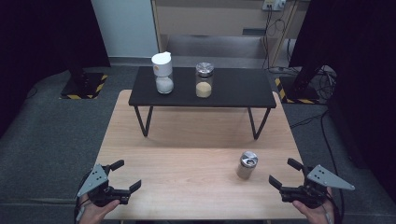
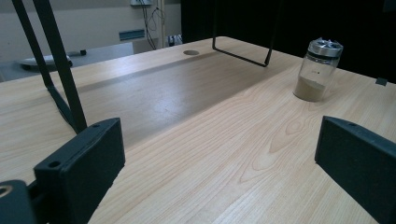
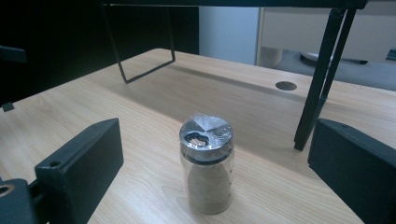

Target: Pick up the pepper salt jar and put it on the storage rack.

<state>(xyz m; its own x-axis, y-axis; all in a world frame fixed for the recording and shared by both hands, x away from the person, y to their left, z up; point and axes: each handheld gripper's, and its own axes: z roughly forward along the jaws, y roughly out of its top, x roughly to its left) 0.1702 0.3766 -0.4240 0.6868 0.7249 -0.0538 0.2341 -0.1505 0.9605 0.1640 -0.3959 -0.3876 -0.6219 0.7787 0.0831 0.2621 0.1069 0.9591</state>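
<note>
High view: spice jar (image 1: 246, 164) stands on the wooden table (image 1: 187, 140), right of centre, in front of the black shelf (image 1: 203, 87) and nearer the table's front edge than the shelf legs. Bare wood all round it. Right gripper (image 1: 283, 174) sits just right of the jar, not touching; left gripper (image 1: 125, 174) well apart at the front left corner. On the shelf: a white-capped jar (image 1: 163, 72) and a metal-capped jar (image 1: 204, 80).

Left gripper view: jaws spread wide, nothing between them, only table. Jar upright, far off to the right, clear wood in between.

Right gripper view: jar (image 3: 207, 168) upright, long axis vertical, metal lid up, tan powder inside. It stands between the wide-spread jaws, clear of both.
</note>
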